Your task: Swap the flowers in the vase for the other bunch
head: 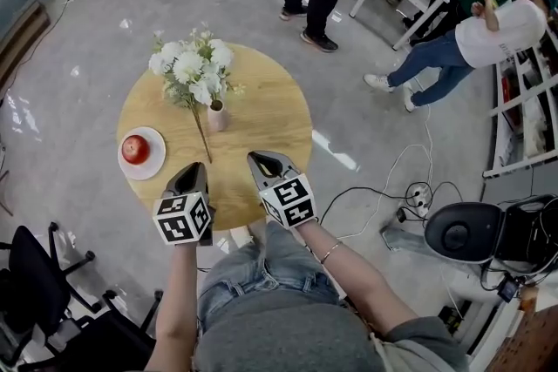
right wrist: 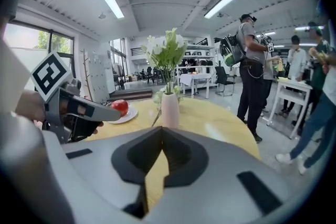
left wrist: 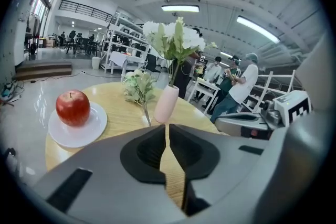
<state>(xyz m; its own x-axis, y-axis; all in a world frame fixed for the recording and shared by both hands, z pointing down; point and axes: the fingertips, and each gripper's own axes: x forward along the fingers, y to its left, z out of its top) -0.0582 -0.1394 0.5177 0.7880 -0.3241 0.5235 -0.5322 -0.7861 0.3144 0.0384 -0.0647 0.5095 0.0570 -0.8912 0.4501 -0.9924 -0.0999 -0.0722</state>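
Nearby | apple (head: 134, 149) on plate (head: 157, 164) | loose bunch (head: 201, 133) beside vase (head: 217, 116)

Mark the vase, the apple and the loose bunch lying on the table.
vase (left wrist: 167, 104), left gripper view, middle of its pink body.
apple (head: 135, 149), head view, centre of the red fruit.
loose bunch (head: 203, 138), head view, on its bare stem.

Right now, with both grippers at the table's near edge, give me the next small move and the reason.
Probably open the right gripper and reach for the white flowers low, just above the vase. It and the left gripper are shut and empty, those flowers stand in the vase, and the other bunch lies beside it on the table.
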